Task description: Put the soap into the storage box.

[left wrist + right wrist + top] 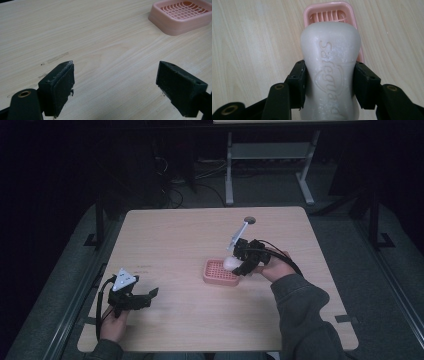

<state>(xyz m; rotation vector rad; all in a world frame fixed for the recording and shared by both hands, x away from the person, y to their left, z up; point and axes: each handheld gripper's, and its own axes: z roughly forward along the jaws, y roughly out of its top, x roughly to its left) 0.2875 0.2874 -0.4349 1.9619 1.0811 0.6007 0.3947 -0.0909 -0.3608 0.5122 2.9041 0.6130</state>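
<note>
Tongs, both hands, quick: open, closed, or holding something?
Left tongs: open, nothing between the jaws, over bare table.
Right tongs: closed on the white soap bar, held above the pink soap dish.

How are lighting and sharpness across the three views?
High view: dim, room behind the table nearly black, soap a small pale blob. Left gripper view: even light, wood grain and pink dish sharp. Right gripper view: bright and crisp, raised lettering on the soap readable between the tongs.

Pale wooden table (175, 235), grey floor (265, 185) beyond.
</note>
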